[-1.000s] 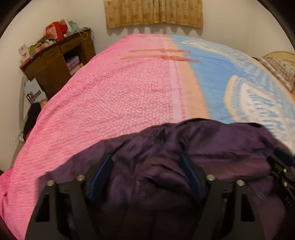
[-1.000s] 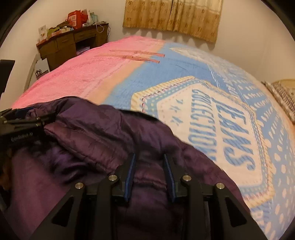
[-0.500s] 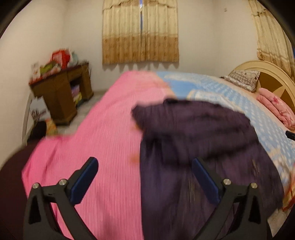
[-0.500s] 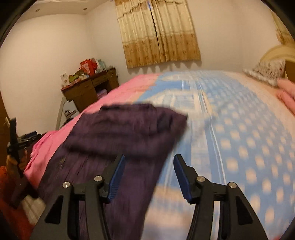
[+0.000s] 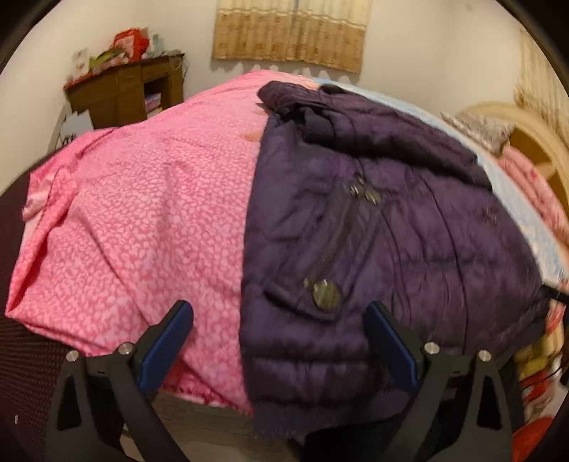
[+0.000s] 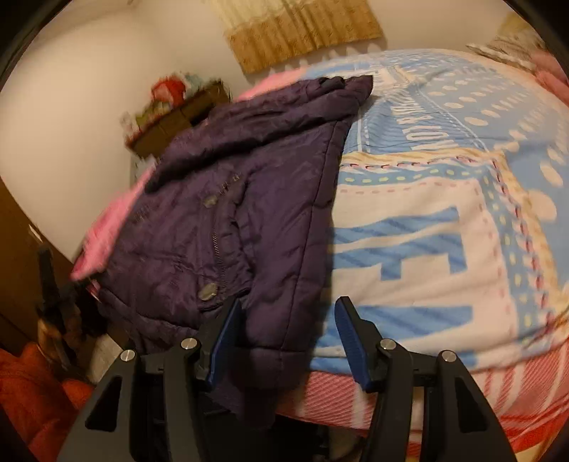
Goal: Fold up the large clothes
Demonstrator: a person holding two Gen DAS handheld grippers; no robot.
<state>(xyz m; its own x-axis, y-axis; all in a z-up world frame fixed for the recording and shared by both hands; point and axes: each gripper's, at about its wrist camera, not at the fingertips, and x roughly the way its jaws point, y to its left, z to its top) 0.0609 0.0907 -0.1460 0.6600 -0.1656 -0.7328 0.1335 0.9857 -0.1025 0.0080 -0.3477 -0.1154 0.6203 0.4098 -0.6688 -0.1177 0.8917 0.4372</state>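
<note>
A dark purple puffer jacket lies spread on the bed, front up, its zipper and a round snap showing. Its hem hangs over the near bed edge. In the right wrist view the jacket lies left of centre. My left gripper is open and empty, its jaws wide apart over the jacket's lower left corner. My right gripper is open and empty over the jacket's lower right hem.
The bed has a pink cover on the left and a blue and white printed blanket on the right. A brown desk with clutter stands by the far wall. Curtains hang behind. Pillows lie by the headboard.
Both grippers let go of the jacket and opened. They pulled back from it to the near bed edge. The jacket now lies flat and spread out.
</note>
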